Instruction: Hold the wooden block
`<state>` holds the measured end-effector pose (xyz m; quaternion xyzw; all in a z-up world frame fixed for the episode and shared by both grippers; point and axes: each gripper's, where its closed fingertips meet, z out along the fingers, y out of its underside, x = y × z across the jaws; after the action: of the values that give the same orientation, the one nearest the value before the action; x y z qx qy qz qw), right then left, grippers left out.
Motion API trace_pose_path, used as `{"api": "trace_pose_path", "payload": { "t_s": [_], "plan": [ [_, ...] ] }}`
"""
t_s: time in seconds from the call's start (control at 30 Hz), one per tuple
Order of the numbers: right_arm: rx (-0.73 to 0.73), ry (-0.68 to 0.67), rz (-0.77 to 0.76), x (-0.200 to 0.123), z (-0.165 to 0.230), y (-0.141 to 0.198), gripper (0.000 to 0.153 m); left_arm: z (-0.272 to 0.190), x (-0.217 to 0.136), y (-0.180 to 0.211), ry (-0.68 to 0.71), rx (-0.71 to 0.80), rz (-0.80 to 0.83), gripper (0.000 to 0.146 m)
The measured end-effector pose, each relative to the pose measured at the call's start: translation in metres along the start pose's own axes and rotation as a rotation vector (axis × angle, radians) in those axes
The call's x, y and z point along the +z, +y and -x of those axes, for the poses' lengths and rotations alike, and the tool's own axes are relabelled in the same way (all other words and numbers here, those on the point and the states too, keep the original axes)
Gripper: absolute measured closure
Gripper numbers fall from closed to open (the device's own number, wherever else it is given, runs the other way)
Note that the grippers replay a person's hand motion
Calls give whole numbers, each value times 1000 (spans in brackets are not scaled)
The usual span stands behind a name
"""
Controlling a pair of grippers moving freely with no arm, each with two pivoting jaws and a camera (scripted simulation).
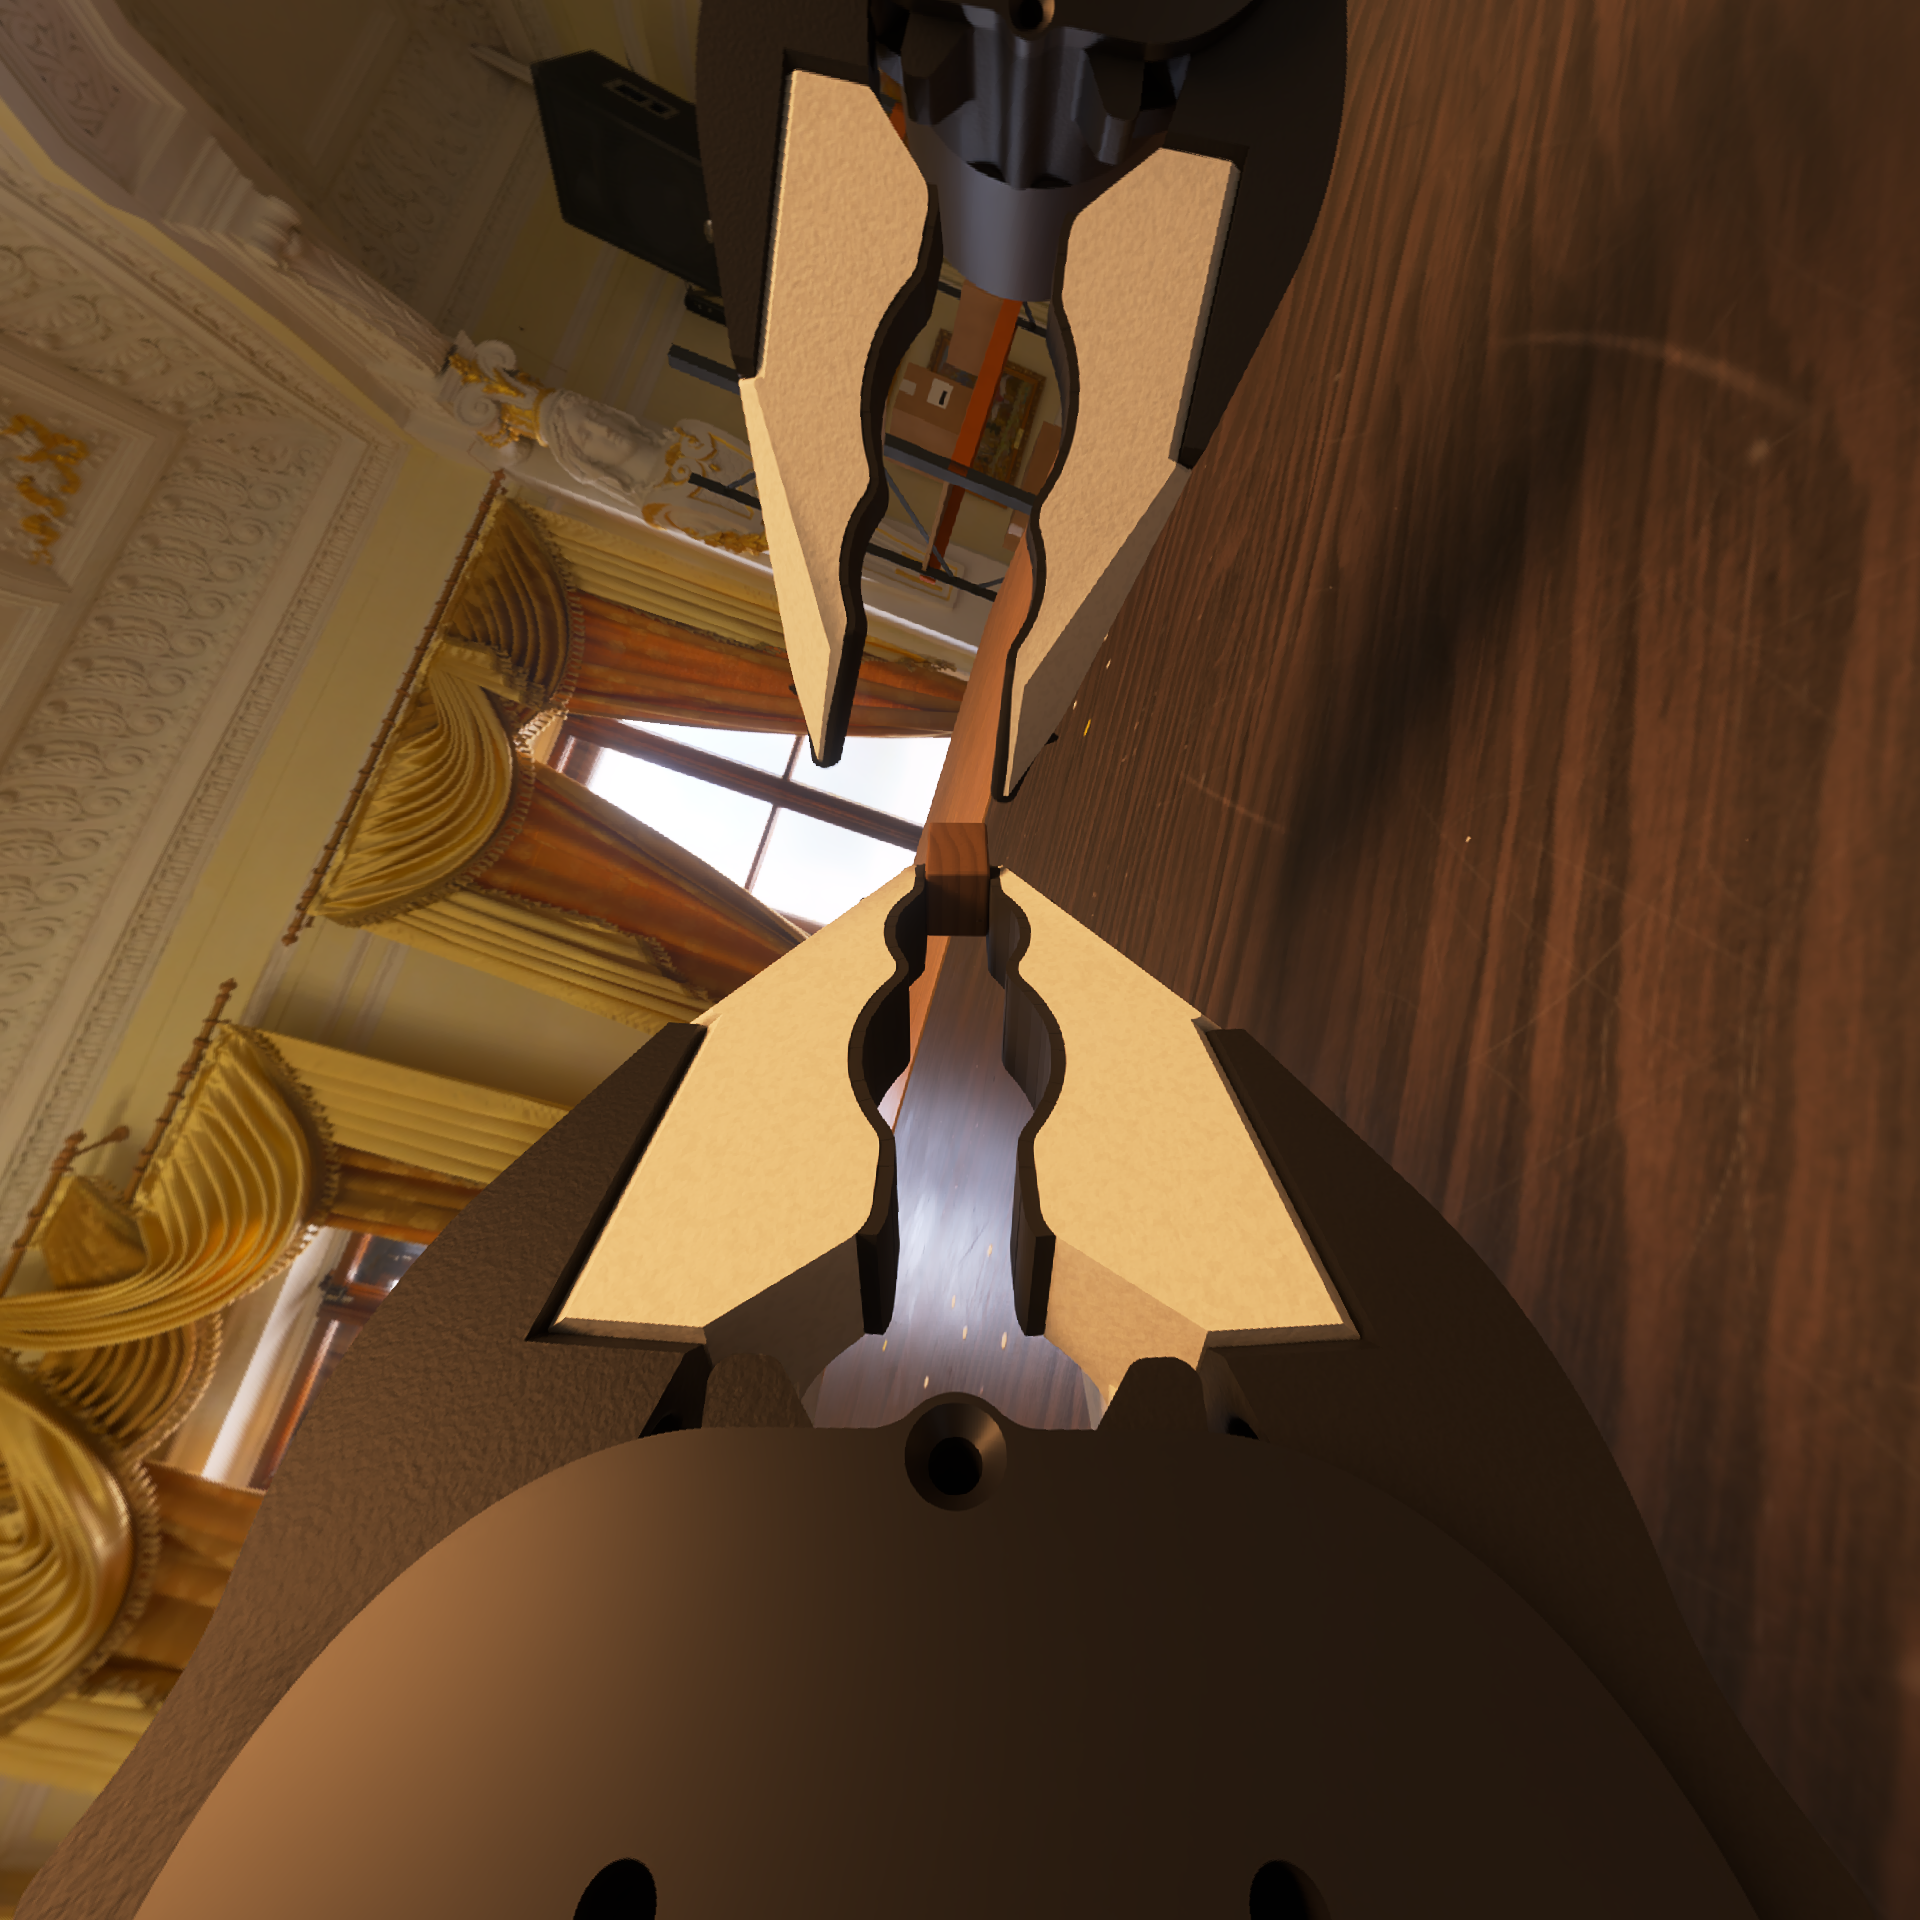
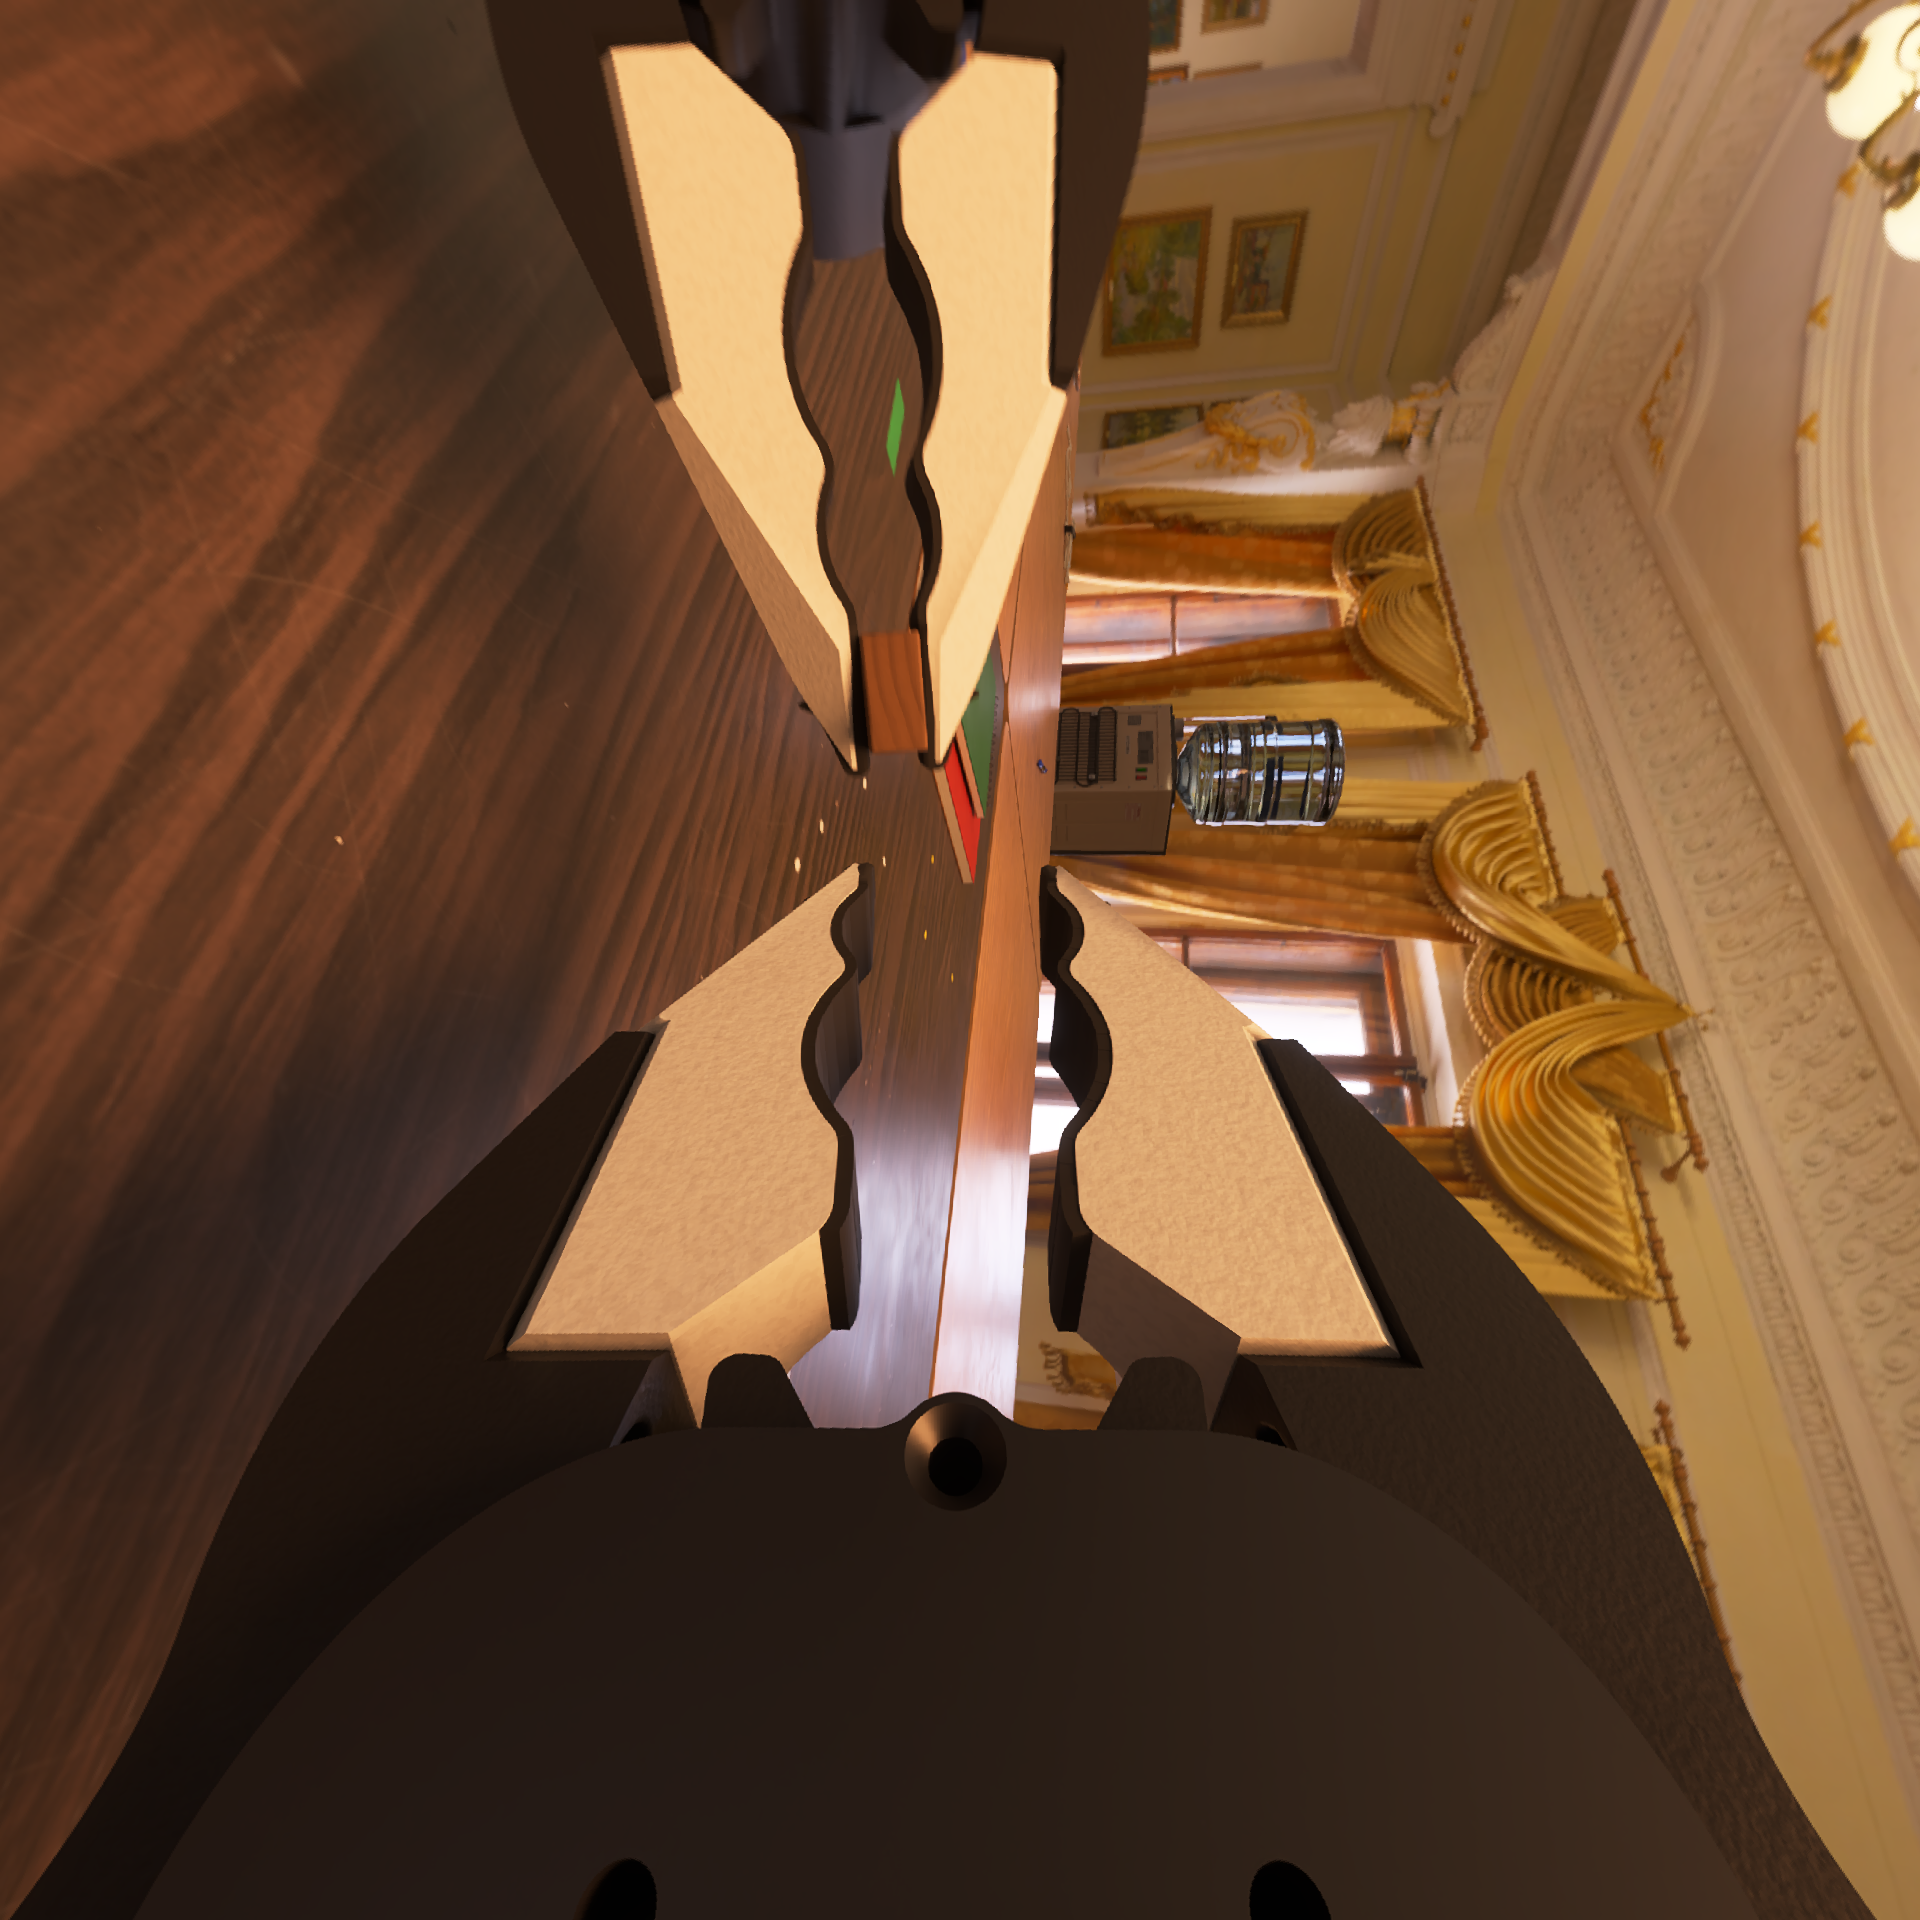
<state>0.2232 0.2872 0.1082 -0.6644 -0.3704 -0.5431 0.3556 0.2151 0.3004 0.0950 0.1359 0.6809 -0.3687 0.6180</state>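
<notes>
The left gripper (image 1: 956,873) is clamped on the wooden block (image 1: 957,879) at the tabletop's (image 1: 1558,935) far edge; the right gripper (image 2: 954,873) is spread, holding nothing, facing it. The holding step looks under way; next, steady pressure is called for. Beyond the edge, gold curtains (image 2: 1538,1091), a water dispenser (image 2: 1195,774) and a red-green board (image 2: 966,774) are seen.

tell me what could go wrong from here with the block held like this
1. The left tongs pinch the wooden block only at the very fingertips, so it could slip or pivot out.
2. The right tongs face it head-on, open and empty; closing in could knock the block or the left fingertips.
3. The block sits close to the table, so a small drift might scrape it.
</notes>
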Motion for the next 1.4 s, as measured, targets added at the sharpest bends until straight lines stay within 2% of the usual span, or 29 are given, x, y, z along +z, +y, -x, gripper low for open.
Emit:
{"api": "trace_pose_path", "payload": {
  "t_s": [0.13,0.23,0.43,0.6,0.93,1.1,1.4],
  "plan": [
    [19,-2,52,-1,0,16,115,3,0,0,-5,-34,-9,136],
    [-10,-11,63,3,6,18,116,2,-1,-2,0,-39,-19,136],
    [-95,25,85,6,8,16,139,-2,-1,-7,16,-27,-37,136],
    [-95,12,98,6,9,16,144,-2,-1,-7,9,16,-35,136],
    [-44,-16,109,7,11,17,145,-3,0,-5,16,2,-25,136],
    [-53,15,42,7,11,4,133,-2,1,-2,28,-55,-15,136],
    [-78,52,57,8,6,0,146,1,-1,-3,12,-33,-15,136]
  ]
}}
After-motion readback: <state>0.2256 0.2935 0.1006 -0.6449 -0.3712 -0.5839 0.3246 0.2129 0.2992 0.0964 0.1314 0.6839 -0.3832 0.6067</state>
